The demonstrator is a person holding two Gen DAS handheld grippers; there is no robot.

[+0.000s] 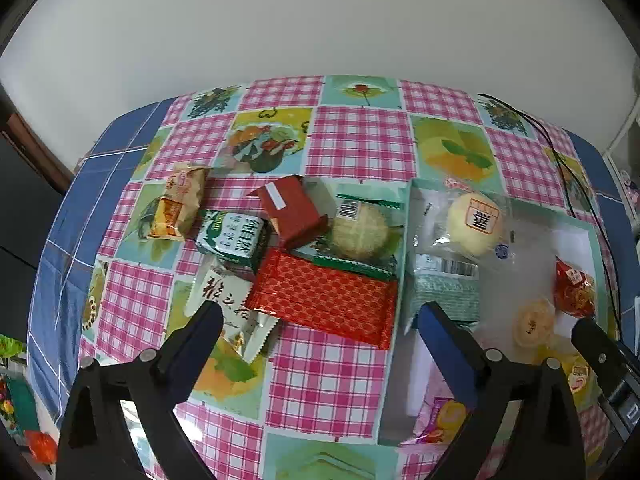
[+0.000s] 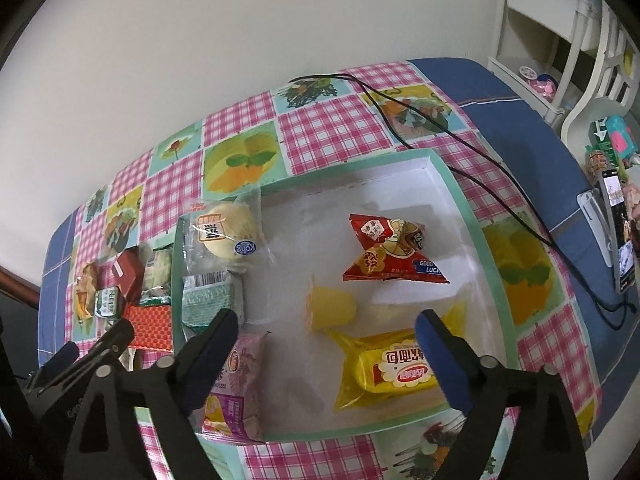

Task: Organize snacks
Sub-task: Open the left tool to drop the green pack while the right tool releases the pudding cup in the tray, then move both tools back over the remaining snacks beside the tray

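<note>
Lying on a checked tablecloth (image 1: pixel 352 140), the loose snacks are sitting at 9 o'clock of a shallow green-rimmed box (image 2: pixel 464 200). Farthest left is an orange packet (image 1: pixel 180 206), then a green-white packet (image 1: pixel 234 240) touching a dark red packet (image 1: pixel 290 210). A white packet with black script (image 1: pixel 226 308) is lying at 6 o'clock of the green-white one. A big red packet (image 1: pixel 324 300) is overlapping the near edge of a clear-wrapped pale cake (image 1: pixel 362 232).

The left gripper (image 1: pixel 320 316) is hanging over the big red packet with both jaws spread wide and nothing between the pads.

A clear-wrapped bun (image 2: pixel 228 232) is straddling the box's left wall, half in, half out. Inside the box, a pink packet (image 2: pixel 236 384) is lying at 7 o'clock, a yellow jelly cup (image 2: pixel 332 308) is lying on its side near the middle, a red triangular bag (image 2: pixel 392 252) is sitting at 1 o'clock, and a yellow bread packet (image 2: pixel 392 368) is lying at 5 o'clock.

The right gripper (image 2: pixel 326 320) is hovering over the box, jaws wide apart, holding nothing; the jelly cup is showing between its fingers, untouched. A black cable (image 2: pixel 440 128) is trailing at 2 o'clock of the box.
</note>
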